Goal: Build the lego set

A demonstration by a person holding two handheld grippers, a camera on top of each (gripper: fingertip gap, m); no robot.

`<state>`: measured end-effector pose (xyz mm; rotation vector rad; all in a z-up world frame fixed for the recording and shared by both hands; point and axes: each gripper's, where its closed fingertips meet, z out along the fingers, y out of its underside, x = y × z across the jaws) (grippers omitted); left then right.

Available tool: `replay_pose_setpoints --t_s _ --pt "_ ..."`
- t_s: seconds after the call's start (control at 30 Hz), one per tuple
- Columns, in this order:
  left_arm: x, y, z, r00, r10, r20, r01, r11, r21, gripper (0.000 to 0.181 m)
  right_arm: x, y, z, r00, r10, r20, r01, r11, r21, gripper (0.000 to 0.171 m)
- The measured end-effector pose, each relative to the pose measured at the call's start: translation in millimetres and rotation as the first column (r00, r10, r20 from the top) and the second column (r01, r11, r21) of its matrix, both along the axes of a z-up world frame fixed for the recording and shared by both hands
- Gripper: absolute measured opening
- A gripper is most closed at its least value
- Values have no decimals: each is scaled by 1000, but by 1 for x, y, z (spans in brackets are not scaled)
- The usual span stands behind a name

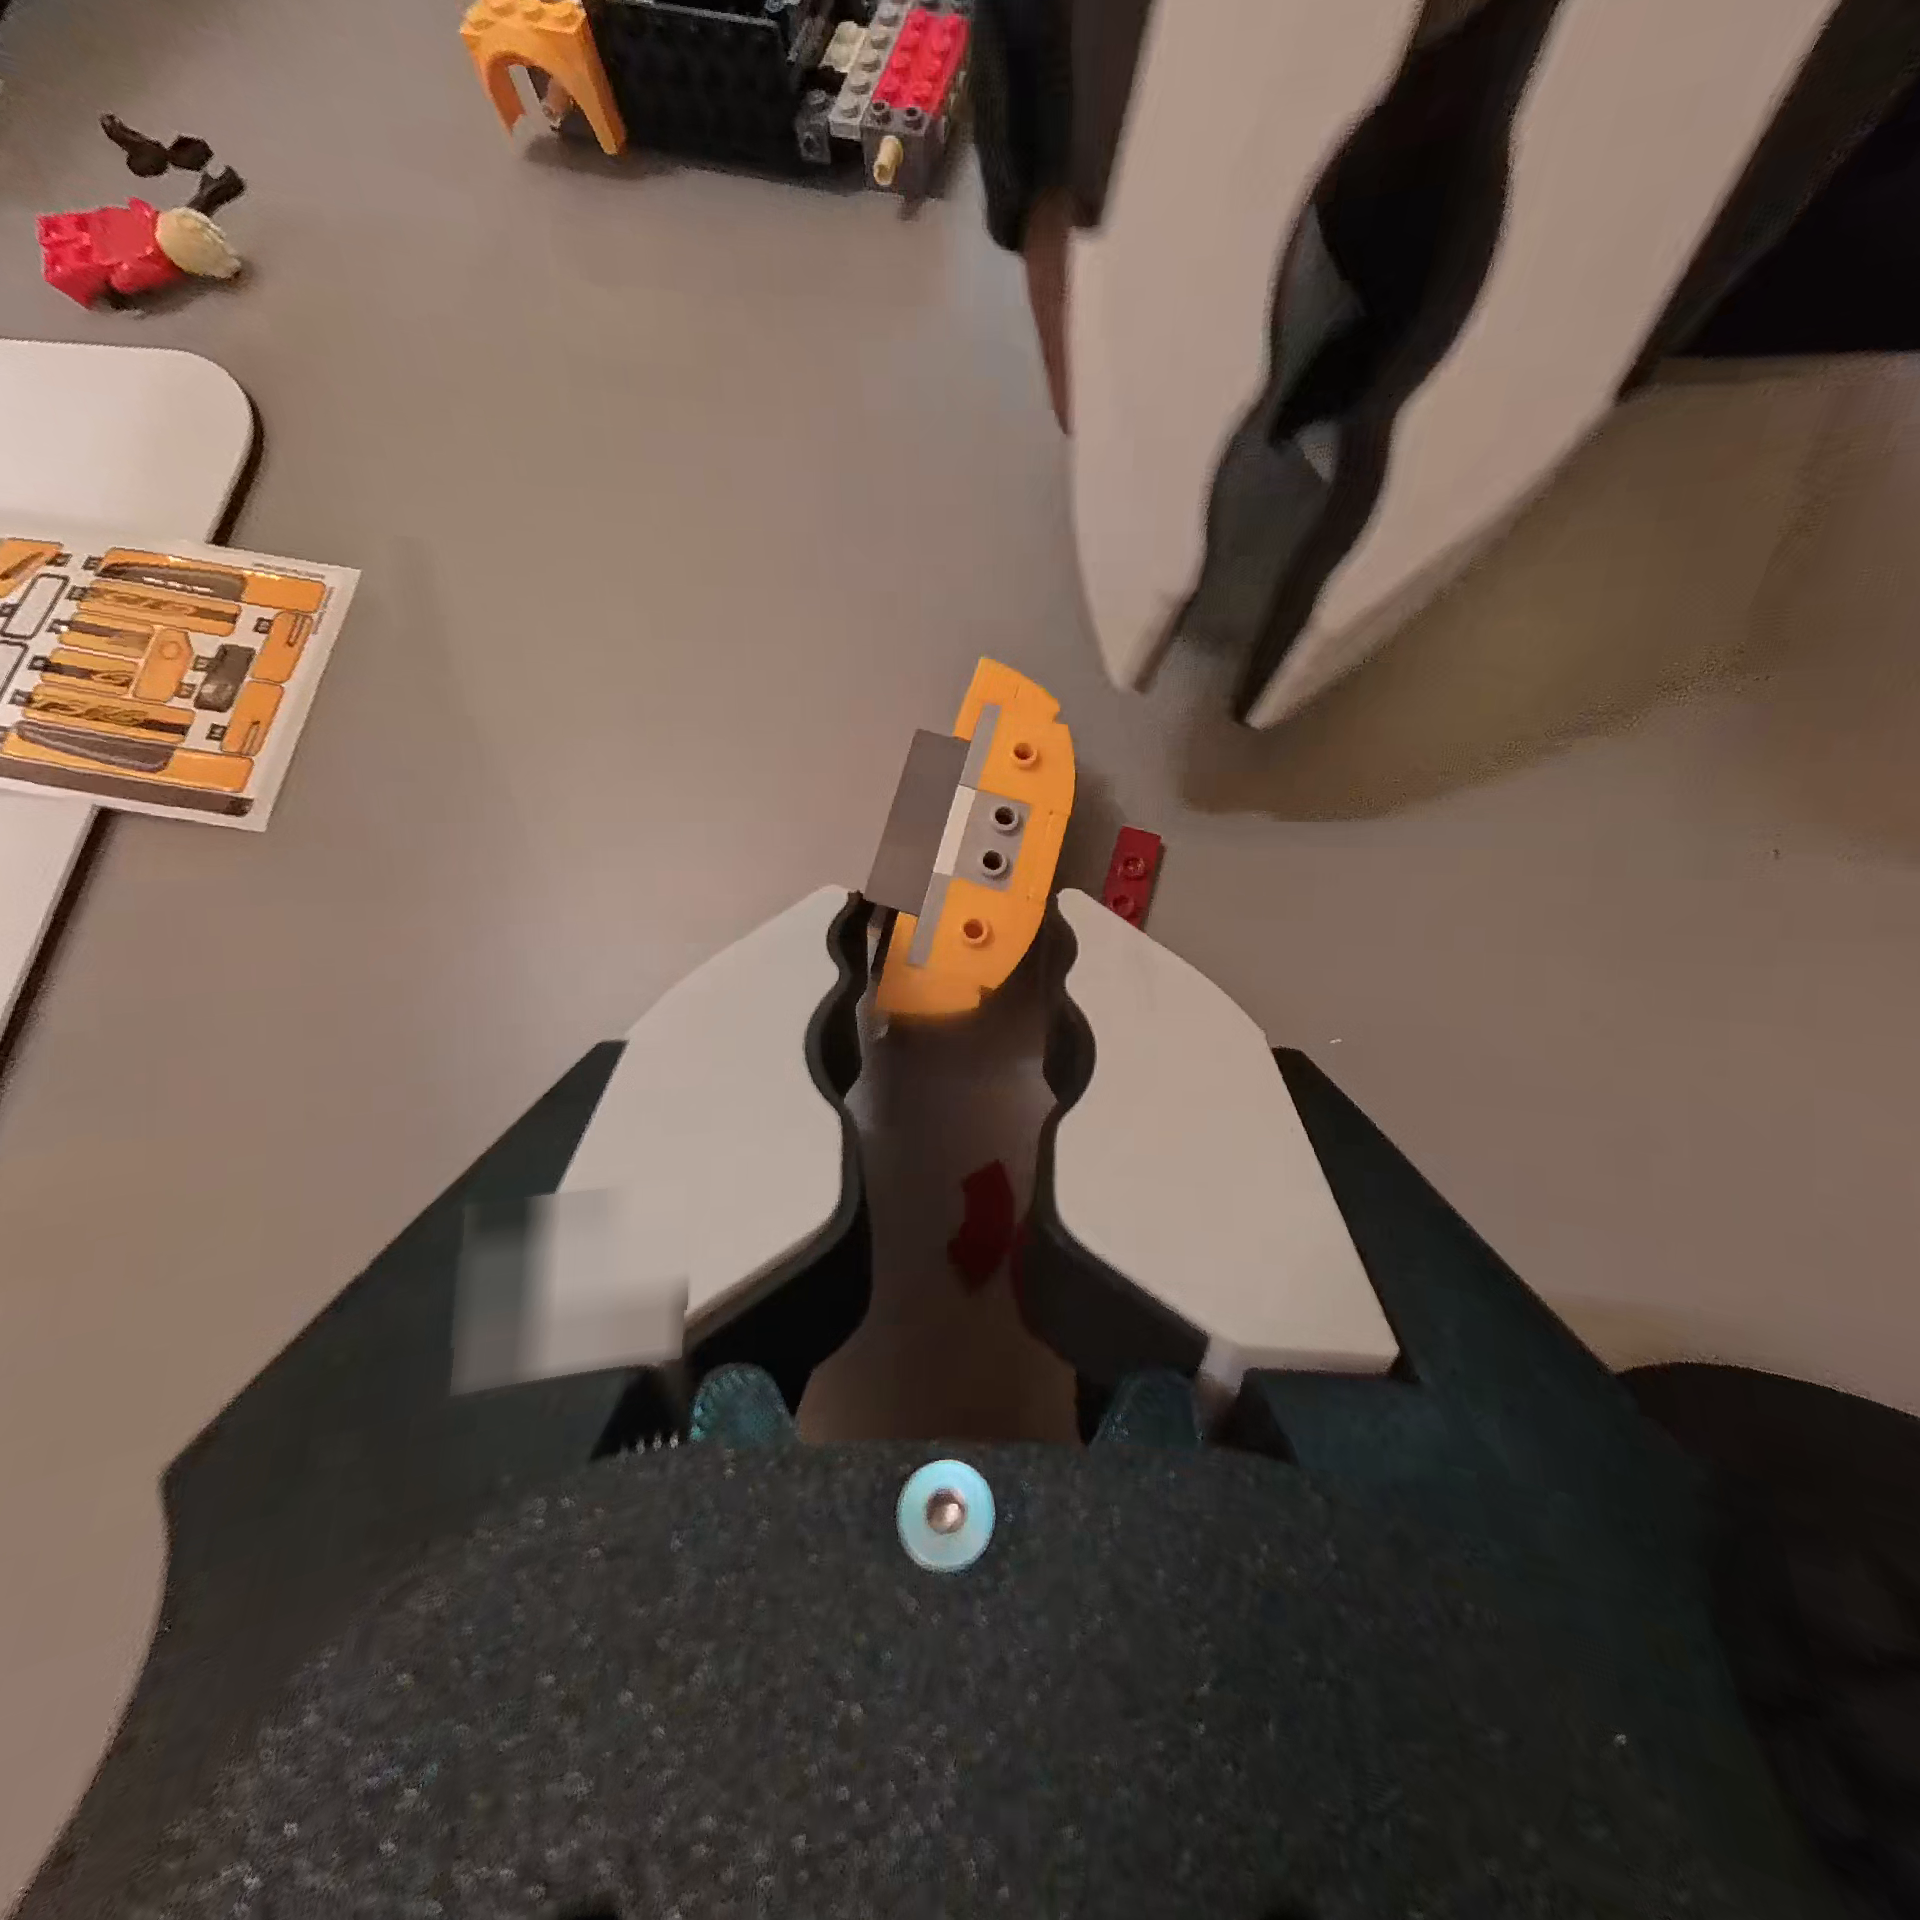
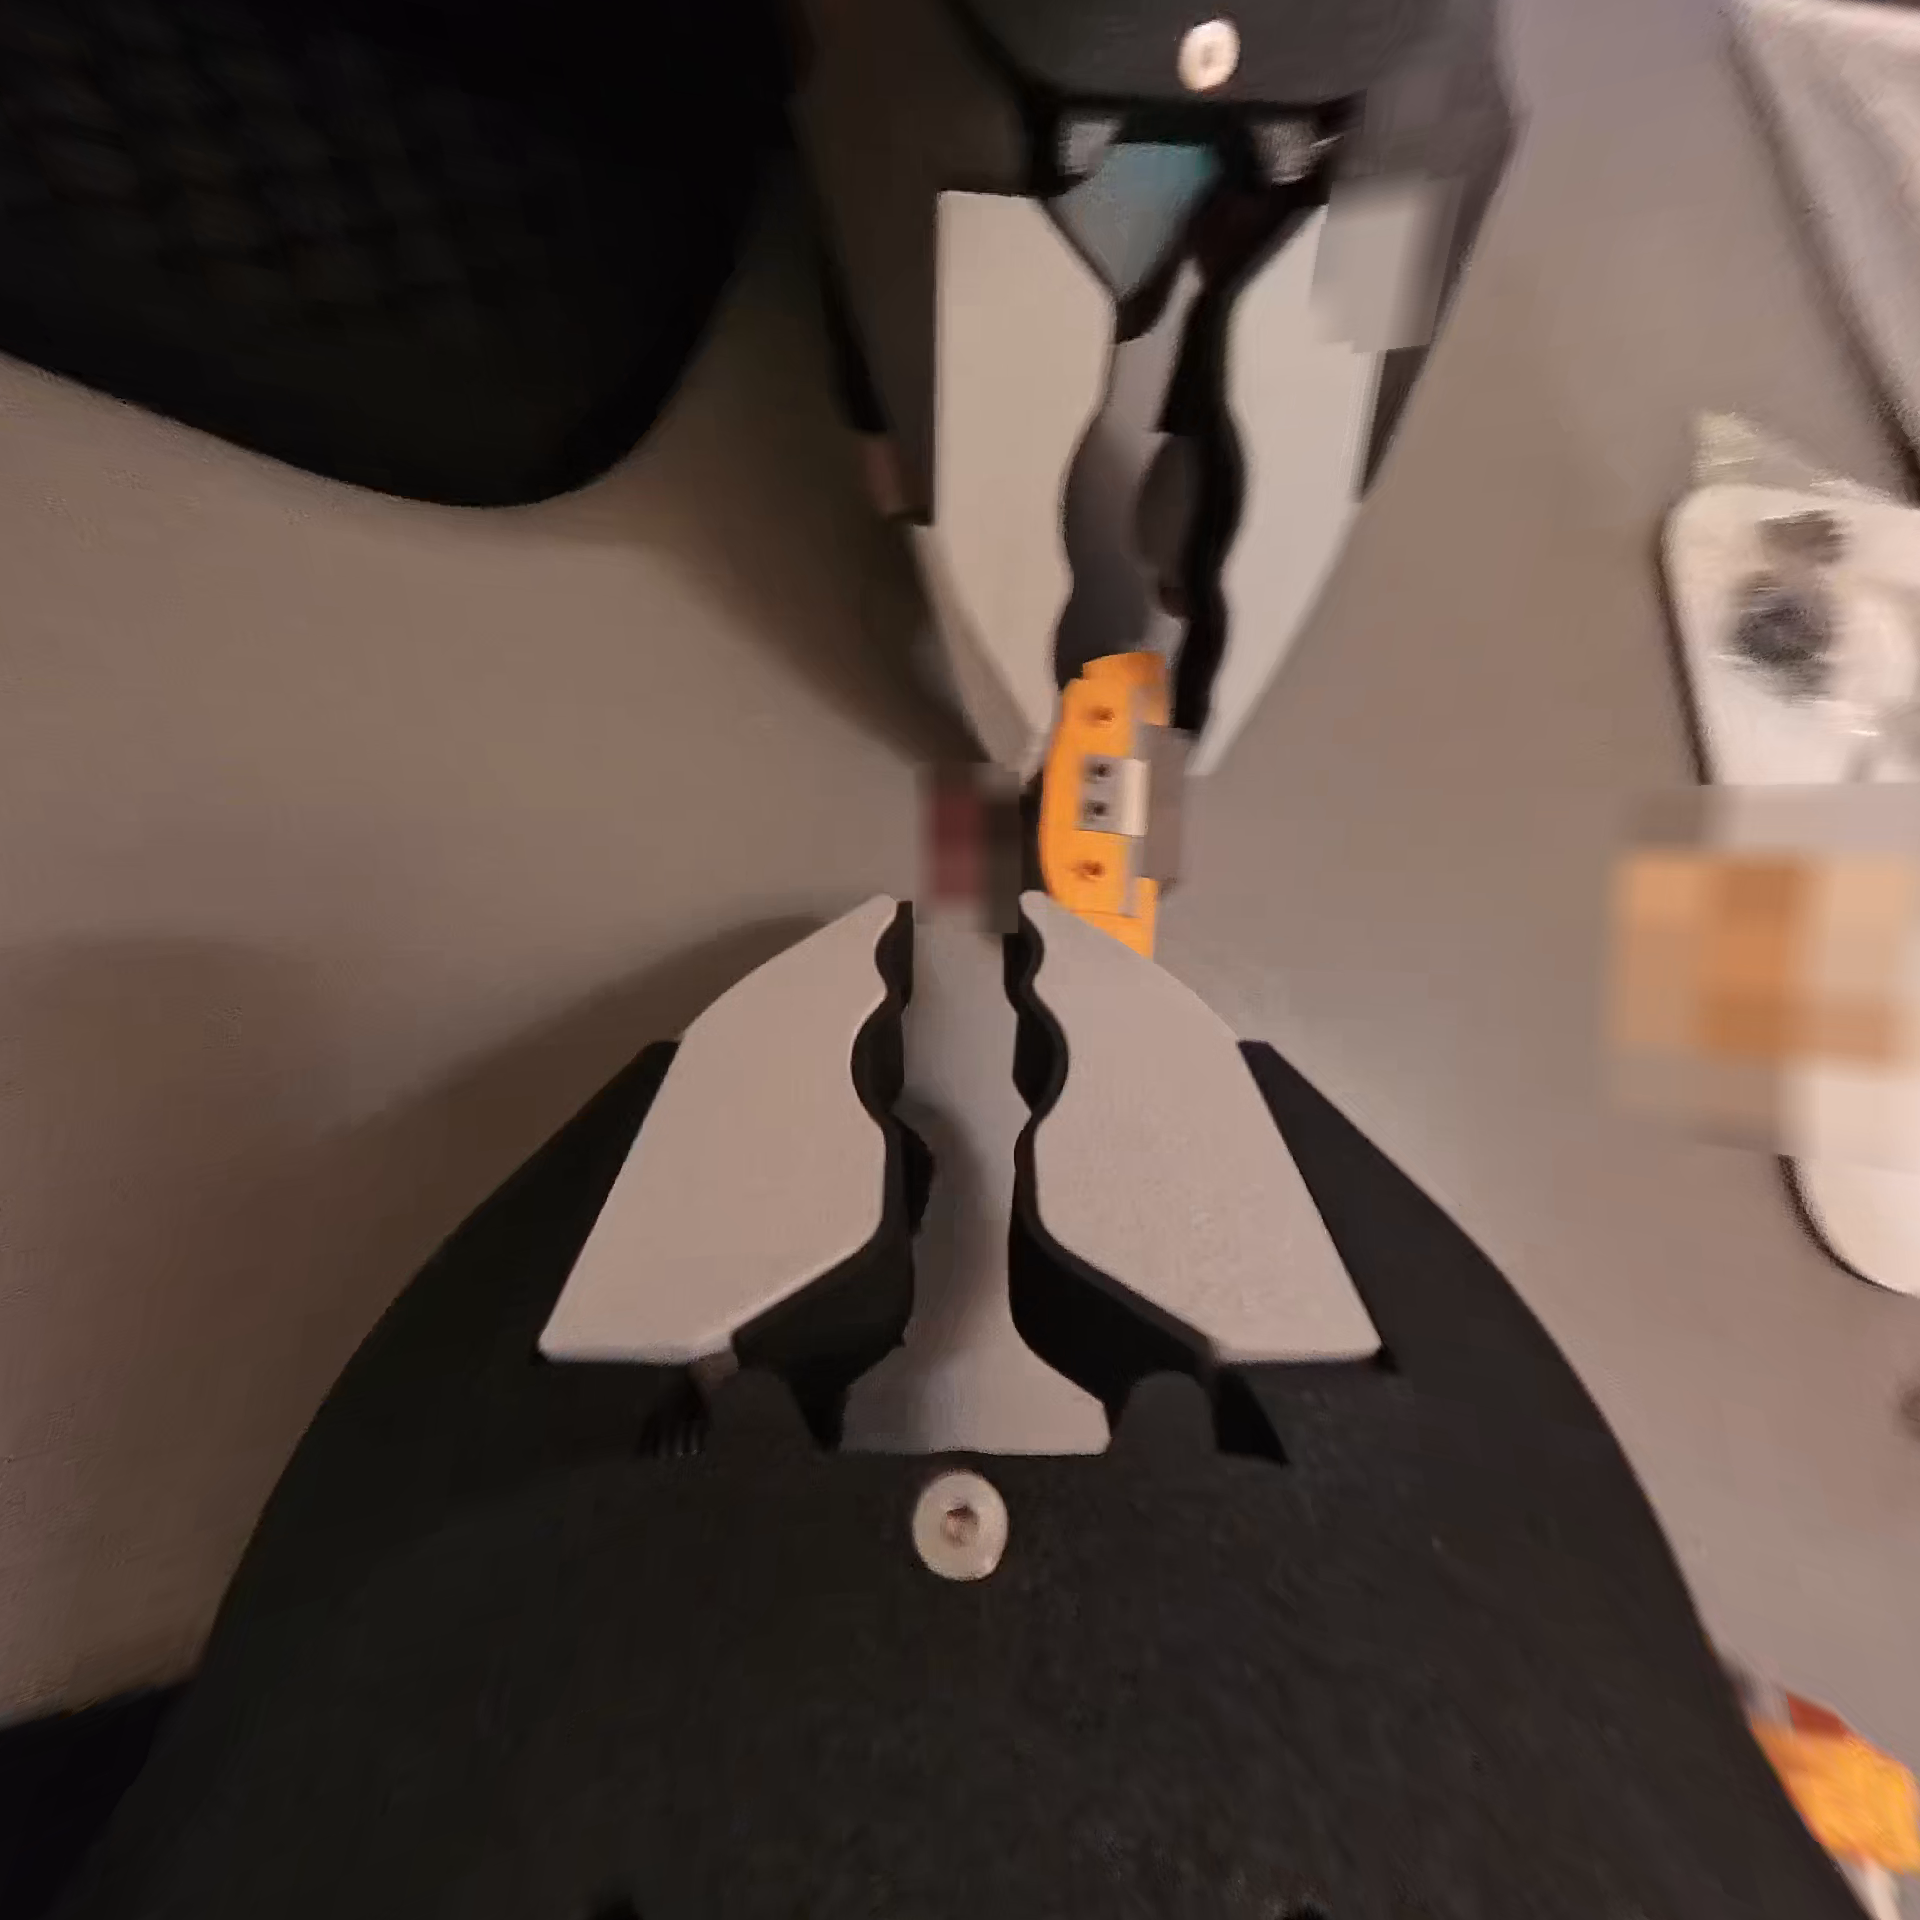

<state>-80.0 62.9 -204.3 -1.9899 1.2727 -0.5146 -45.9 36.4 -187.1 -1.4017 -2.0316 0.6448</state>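
My left gripper (image 1: 961, 914) is shut on an orange curved lego piece (image 1: 1023, 831) with a grey tile and a grey stud plate on it, and holds it over the grey table. It also shows in the right wrist view (image 2: 1081, 821), held by the left gripper (image 2: 1107, 748) from the far side. My right gripper (image 2: 961, 909) has a narrow gap between its jaws and holds nothing, just short of the orange piece. It appears blurred in the left wrist view (image 1: 1195, 691). A dark red plate (image 1: 1135, 862) lies on the table beside the orange piece.
A partly built model (image 1: 727, 83) with an orange arch, black and red bricks stands at the far edge. Red and tan pieces (image 1: 125, 249) lie far left. A sticker sheet (image 1: 166, 675) overlaps a white tray (image 1: 104, 447). A dark red curved piece (image 1: 982, 1216) lies under my left gripper. My right fingertips sit around 5 cm from my left ones.
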Motion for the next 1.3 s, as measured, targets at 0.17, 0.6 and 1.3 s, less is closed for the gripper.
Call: replay_pose_setpoints --t_s 0.17,0.6,1.3 --pt "-6 0 2 1000 28 -2 -28 1000 -7 31 -9 0 -18 996 -68 62 73 994 -80 18" --pt "-12 -5 0 998 32 46 -29 998 -47 30 -20 -8 -23 983 -64 172 82 991 -101 4" --pt "-7 -9 -2 999 7 42 -5 999 -54 29 -7 -16 -26 943 80 323 -60 996 -71 15"
